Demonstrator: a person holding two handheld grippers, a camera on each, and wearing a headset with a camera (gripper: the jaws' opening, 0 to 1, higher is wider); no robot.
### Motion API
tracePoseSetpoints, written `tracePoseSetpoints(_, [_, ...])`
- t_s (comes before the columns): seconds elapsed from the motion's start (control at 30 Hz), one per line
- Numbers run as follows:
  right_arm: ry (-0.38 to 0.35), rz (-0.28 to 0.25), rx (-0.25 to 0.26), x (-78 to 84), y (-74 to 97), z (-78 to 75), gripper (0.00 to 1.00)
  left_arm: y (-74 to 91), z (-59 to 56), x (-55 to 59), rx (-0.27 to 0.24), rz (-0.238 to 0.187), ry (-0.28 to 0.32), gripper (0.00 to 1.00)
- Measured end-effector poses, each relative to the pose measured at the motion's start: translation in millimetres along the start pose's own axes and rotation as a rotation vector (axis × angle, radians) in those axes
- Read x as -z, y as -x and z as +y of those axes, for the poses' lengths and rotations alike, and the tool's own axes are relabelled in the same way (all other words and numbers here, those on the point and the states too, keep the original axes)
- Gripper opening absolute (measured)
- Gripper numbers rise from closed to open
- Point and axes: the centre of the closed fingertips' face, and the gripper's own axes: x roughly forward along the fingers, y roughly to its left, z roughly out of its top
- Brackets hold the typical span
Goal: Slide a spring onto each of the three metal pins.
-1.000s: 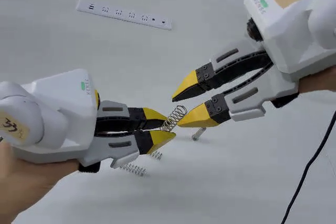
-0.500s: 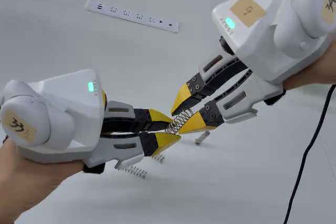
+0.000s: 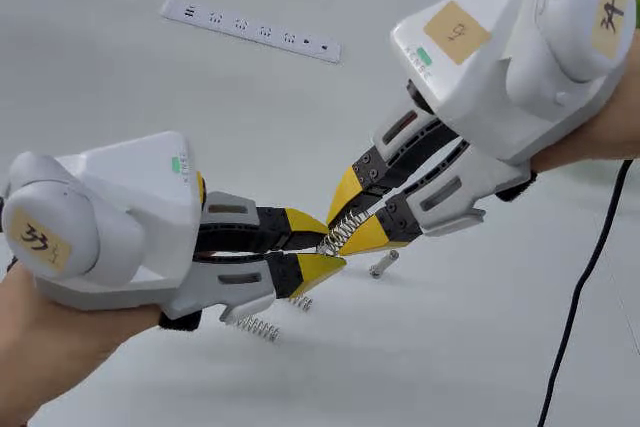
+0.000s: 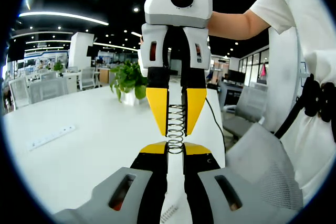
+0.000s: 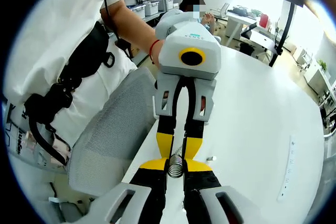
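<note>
Your left claw (image 3: pixel 333 248) and right claw (image 3: pixel 342 233) meet tip to tip above the desk (image 3: pixel 120 107). Each is pressed together on one end of a spring (image 4: pixel 176 121), probably to steady it for threading. From the tips, a loose pin (image 3: pixel 383 264) lies near on the desk at four o'clock, and a spare spring (image 3: pixel 256 327) at seven o'clock.

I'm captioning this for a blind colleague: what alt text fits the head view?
Two handheld white grippers with yellow-tipped jaws, the left gripper and the right gripper, clamp one small coiled metal spring between them above a white table. A short metal pin, two loose springs and a white power strip lie on it.
</note>
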Motion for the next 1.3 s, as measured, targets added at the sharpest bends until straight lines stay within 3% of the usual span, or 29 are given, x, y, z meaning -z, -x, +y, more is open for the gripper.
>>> tracePoseSetpoints(0.93, [-0.023, 0.014, -0.007, -3.4, -11.1, -3.5, 0.07, 6.2, 1.9, 9.7, -0.011, 0.008, 0.013, 0.10])
tracePoseSetpoints(1.3, [-0.044, -0.003, 0.021, -7.3, -7.7, -13.5, 0.07, 30.5, 17.3, 28.9, -0.084, 0.035, 0.033, 0.18])
